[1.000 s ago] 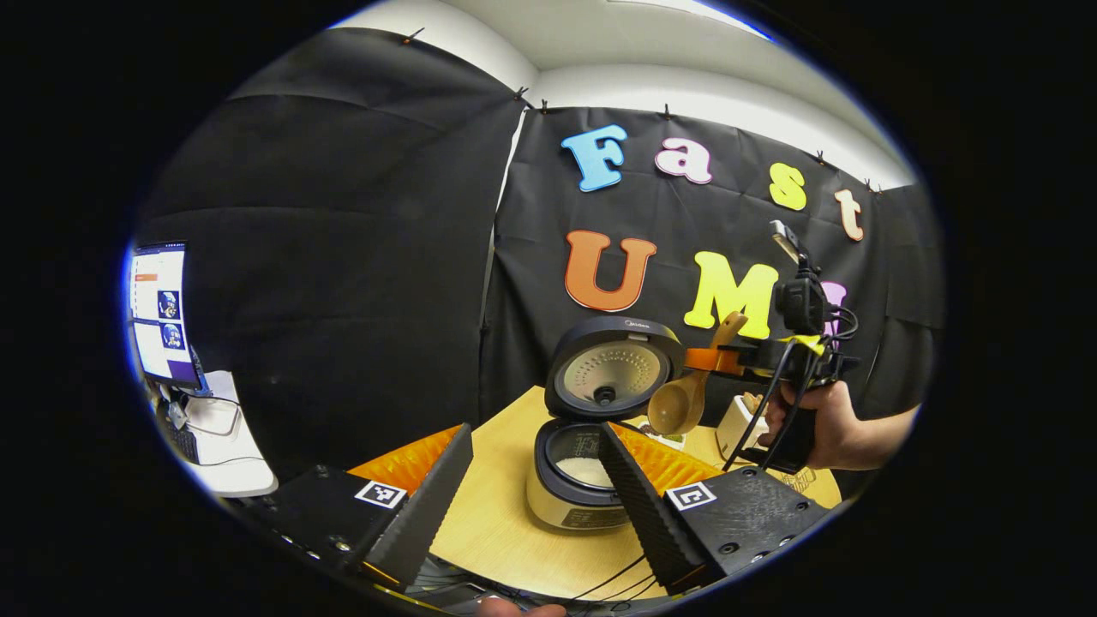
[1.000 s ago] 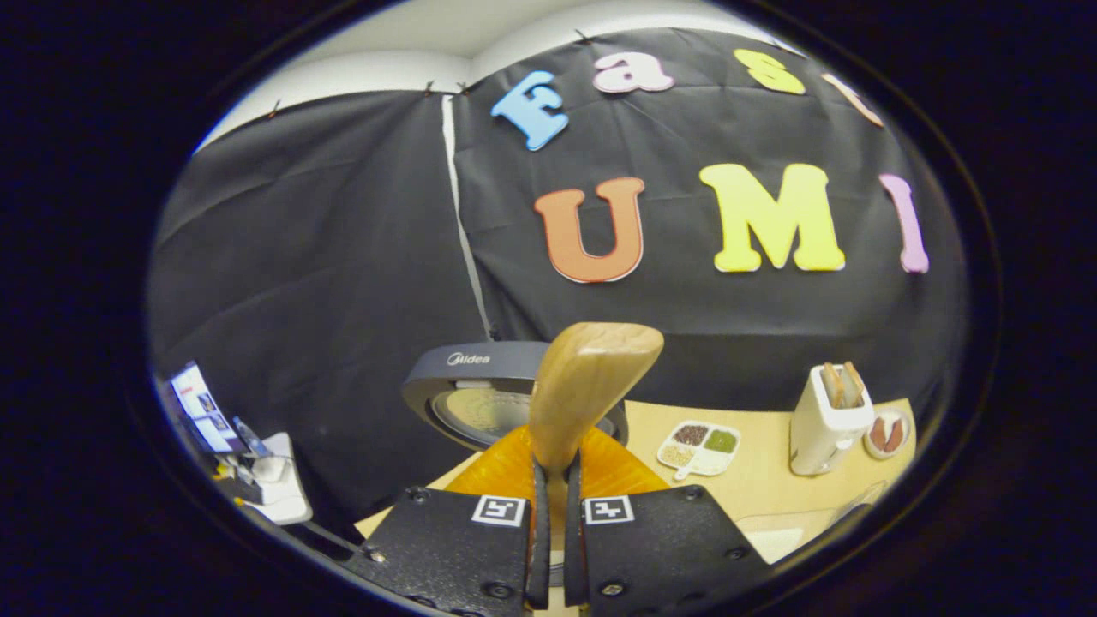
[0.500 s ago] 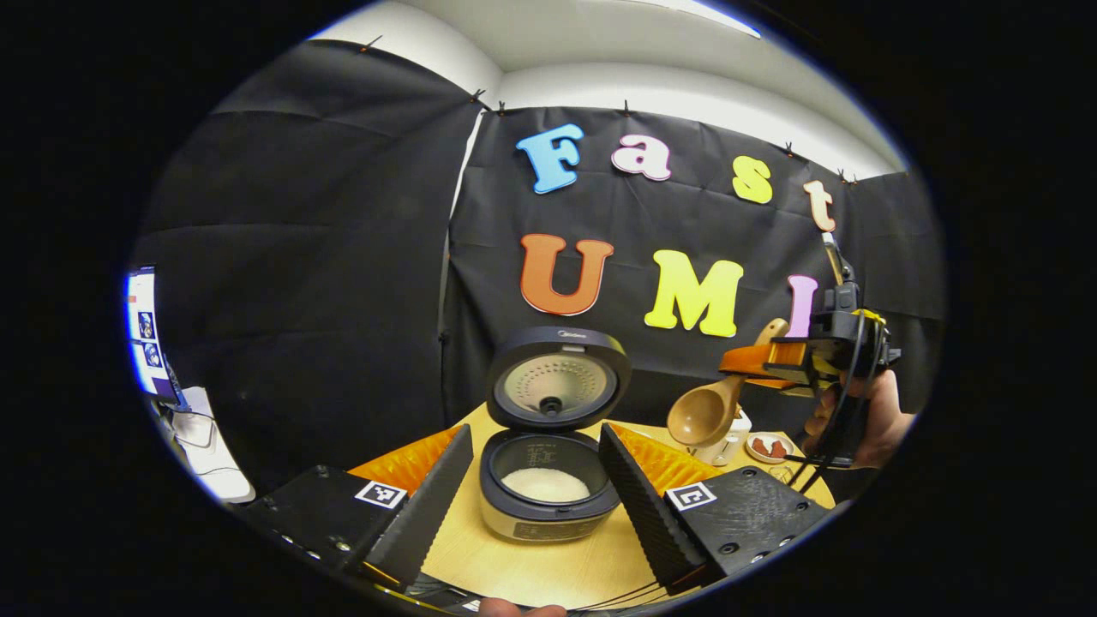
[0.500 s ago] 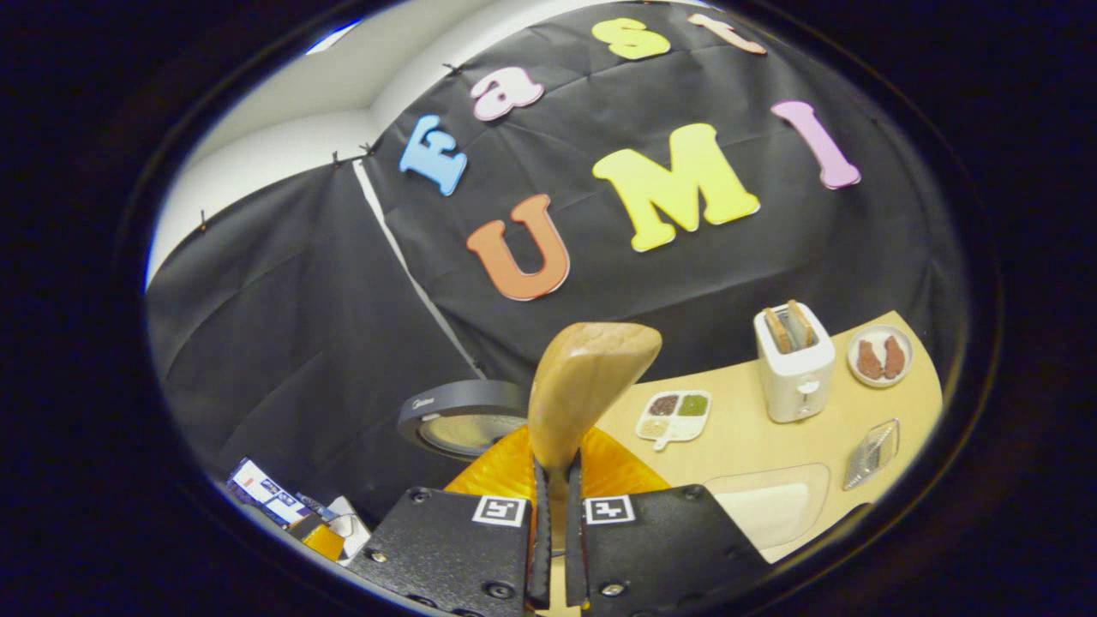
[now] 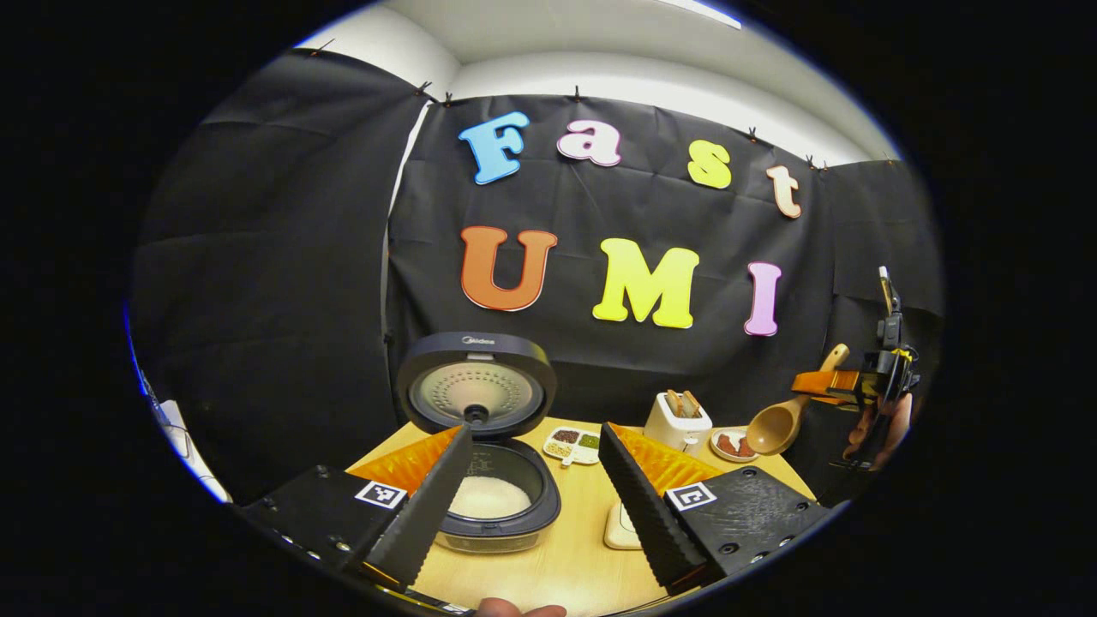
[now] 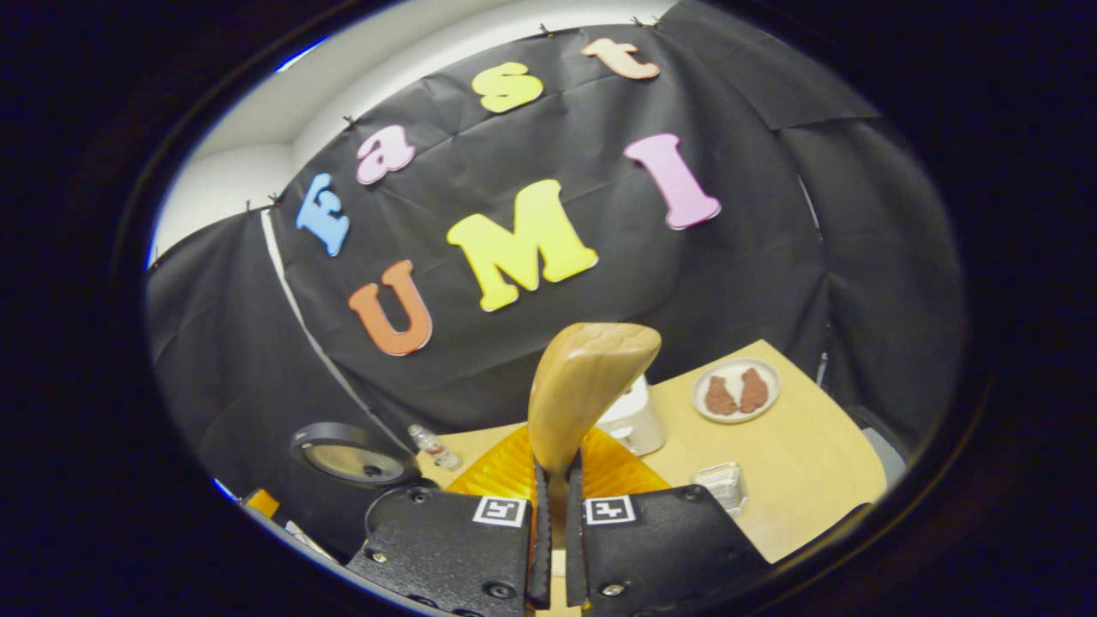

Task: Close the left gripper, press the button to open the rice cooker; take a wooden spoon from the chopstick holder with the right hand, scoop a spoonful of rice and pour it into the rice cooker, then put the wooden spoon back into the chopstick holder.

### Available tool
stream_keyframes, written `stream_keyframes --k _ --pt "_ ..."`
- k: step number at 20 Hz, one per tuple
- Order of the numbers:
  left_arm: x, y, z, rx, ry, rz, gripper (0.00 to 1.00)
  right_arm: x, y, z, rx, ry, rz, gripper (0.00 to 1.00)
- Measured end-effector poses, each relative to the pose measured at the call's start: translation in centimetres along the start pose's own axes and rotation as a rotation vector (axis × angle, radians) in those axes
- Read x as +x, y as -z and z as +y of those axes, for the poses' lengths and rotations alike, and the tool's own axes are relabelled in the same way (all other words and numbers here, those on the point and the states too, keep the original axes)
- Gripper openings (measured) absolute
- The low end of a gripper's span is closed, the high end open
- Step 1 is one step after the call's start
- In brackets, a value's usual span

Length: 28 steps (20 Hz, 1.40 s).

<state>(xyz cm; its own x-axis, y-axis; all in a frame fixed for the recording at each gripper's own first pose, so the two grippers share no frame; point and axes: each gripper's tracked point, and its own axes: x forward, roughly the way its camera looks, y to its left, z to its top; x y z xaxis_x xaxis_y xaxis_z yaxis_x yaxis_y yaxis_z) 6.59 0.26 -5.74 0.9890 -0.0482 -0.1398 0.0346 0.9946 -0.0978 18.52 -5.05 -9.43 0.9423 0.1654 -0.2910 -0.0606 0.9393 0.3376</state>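
L tool (image 5: 536, 497) fingers spread wide; R tool (image 6: 554, 548) clamped tight, held by hand (image 5: 878, 428).

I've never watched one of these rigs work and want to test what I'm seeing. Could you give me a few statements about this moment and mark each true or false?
1. The rice cooker has its lid up. True.
2. The right gripper is clamped on the wooden spoon. True.
3. The left gripper grips the spoon. False: its fingers stand apart with nothing between them.
4. The cooker's pot has nothing in it. False: white rice lies inside.
5. A toaster with bread in its slots stands on the table. True.
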Motion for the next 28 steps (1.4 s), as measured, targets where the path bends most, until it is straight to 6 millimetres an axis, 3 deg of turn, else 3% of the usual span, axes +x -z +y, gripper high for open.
stream_keyframes --k 3,8,14,17,23,28 --pt "1.4 0.0 -2.7 0.001 0.024 0.025 0.95 0.5 0.0 -5.2 0.005 0.068 -0.002 0.12" --pt "3.0 -1.0 -5.3 0.024 0.029 0.032 0.95 4.2 3.4 -12.4 0.049 0.147 0.045 0.12" --pt "3.4 -0.7 -6.3 0.028 -0.015 0.059 0.95 8.5 8.0 -17.6 0.039 0.178 0.111 0.12" --pt "3.2 -0.4 -6.1 0.037 -0.039 0.078 0.95 10.3 9.9 -19.1 0.025 0.182 0.136 0.12" --pt "3.1 -0.6 -5.5 0.027 -0.073 0.089 0.95 12.4 12.7 -19.3 -0.001 0.158 0.166 0.15" --pt "3.2 -1.6 -5.1 0.023 -0.078 0.072 0.95 12.5 13.0 -18.8 -0.013 0.134 0.174 0.23"
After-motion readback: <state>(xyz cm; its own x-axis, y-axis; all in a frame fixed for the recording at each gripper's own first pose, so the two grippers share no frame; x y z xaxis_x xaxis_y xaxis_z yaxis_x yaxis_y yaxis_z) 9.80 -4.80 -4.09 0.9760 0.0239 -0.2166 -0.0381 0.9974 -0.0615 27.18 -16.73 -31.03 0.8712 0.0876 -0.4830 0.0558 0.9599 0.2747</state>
